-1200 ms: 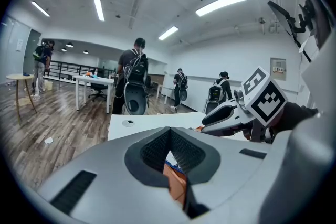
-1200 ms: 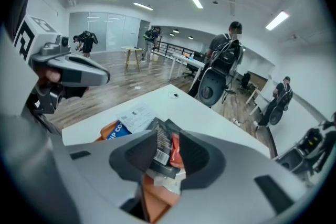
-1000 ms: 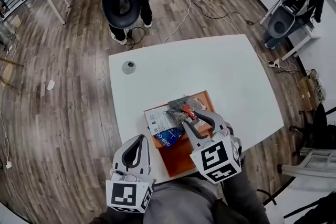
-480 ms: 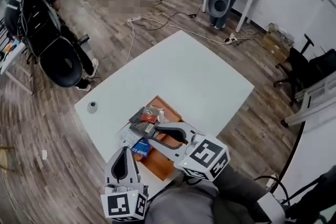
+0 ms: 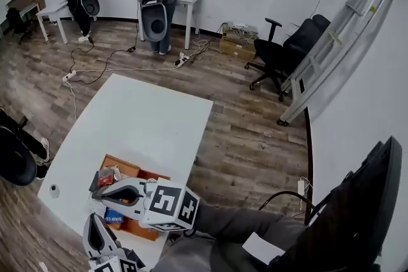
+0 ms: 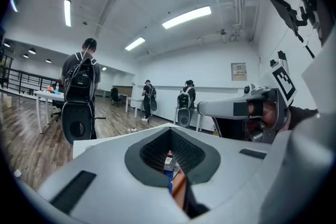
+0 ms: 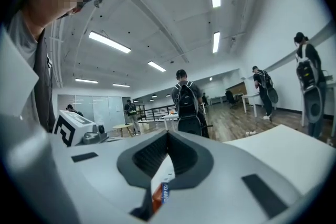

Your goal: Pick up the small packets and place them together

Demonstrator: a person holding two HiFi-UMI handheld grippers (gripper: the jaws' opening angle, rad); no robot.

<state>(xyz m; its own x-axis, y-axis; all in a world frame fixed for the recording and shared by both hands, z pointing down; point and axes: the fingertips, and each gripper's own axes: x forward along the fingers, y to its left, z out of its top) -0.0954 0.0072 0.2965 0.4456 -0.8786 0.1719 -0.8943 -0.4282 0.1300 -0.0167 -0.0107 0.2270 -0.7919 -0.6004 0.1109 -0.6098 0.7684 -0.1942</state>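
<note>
a flat white packet [image 7: 166, 173] with orange and blue print sits pinched edge-on between the ribbed dark pads of the right hand-held gripper [image 7: 168, 136], whose jaws have just closed on it. the left hand-held gripper [image 6: 170, 131] is closed and empty, just near of the shallow orange-brown tray [image 5: 131, 167] of crinkled packets [image 5: 105, 178] on the smooth white table [image 5: 146, 118].

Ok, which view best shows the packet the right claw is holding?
Right gripper view: the right claw, its jaws just closed, pinches the packet, white with orange and blue print. Head and left gripper views show the claw, but no packet can be made out.
</note>
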